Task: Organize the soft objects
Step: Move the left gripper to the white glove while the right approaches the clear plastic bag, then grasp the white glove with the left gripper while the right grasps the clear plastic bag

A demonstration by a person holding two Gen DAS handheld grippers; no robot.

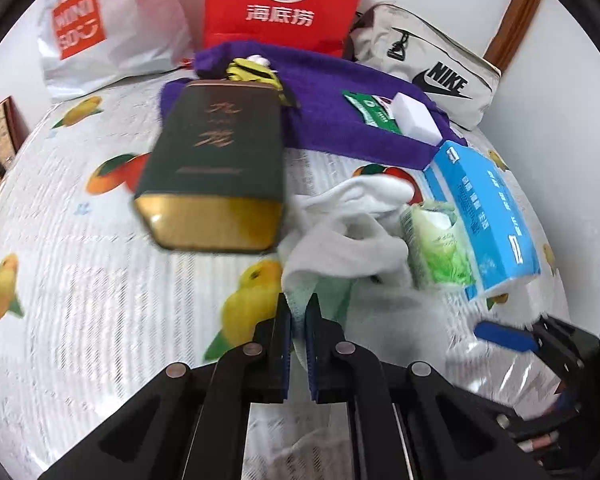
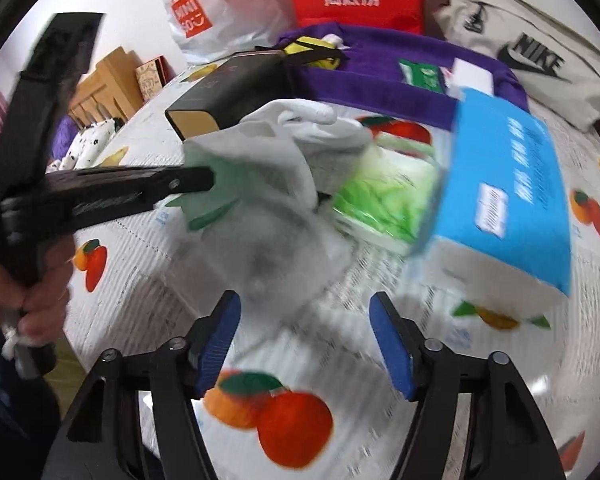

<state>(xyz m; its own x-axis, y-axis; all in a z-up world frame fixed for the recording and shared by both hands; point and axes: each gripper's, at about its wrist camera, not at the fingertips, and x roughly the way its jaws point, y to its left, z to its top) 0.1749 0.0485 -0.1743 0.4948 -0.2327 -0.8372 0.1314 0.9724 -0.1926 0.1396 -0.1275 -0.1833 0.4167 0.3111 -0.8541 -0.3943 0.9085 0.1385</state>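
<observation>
White cloth [image 1: 340,236] pinched in left hand-held gripper [image 1: 299,344] (right agape).

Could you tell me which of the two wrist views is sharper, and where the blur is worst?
Left wrist view: mostly sharp; the dark box is slightly smeared, and the fisheye bends the table edges. Right wrist view: heavy motion blur, worst on the white cloth, green tissue pack and blue tissue box.

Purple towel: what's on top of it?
On the purple towel: a green packet, a white block, a yellow-black item. The dark box hides part of it.
</observation>
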